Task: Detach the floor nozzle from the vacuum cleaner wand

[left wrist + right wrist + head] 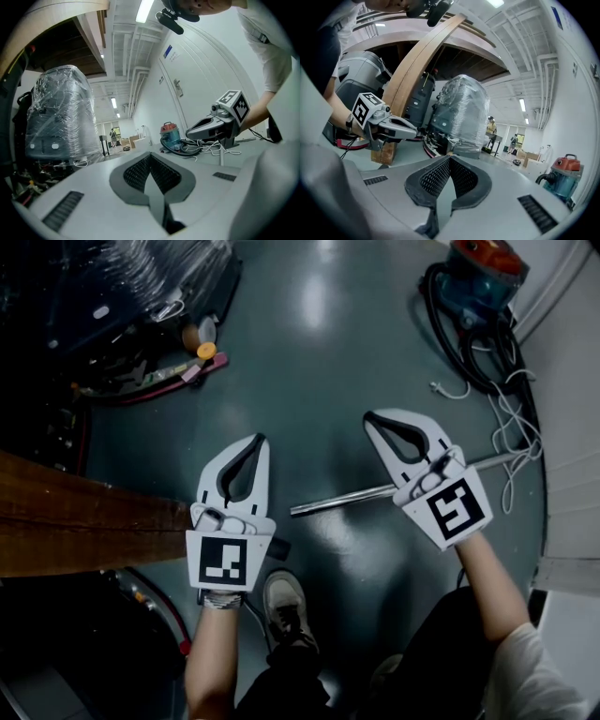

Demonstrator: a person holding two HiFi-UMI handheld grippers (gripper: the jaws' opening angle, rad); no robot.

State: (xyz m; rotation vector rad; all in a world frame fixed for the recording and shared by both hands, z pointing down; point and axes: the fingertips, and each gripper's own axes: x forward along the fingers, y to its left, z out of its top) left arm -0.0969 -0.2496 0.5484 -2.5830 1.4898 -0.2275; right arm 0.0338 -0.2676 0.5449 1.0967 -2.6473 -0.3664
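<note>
The left tongs [259,440] and right tongs [372,418] are closed, holding nothing. The wand [356,494] lies on the floor [328,352] below them; nozzle not in view. Wand looks stiff, light, slick: best gripped near its end.

Shiny grey-green floor [319,381] ahead is open. A thin silver metal tube [342,500] crosses it. A brown wooden plank [84,521] seems to block the left.

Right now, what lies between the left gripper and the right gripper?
In the head view, one end of the metal wand reaches into the gap between left gripper and right gripper; the rest is floor.
</note>
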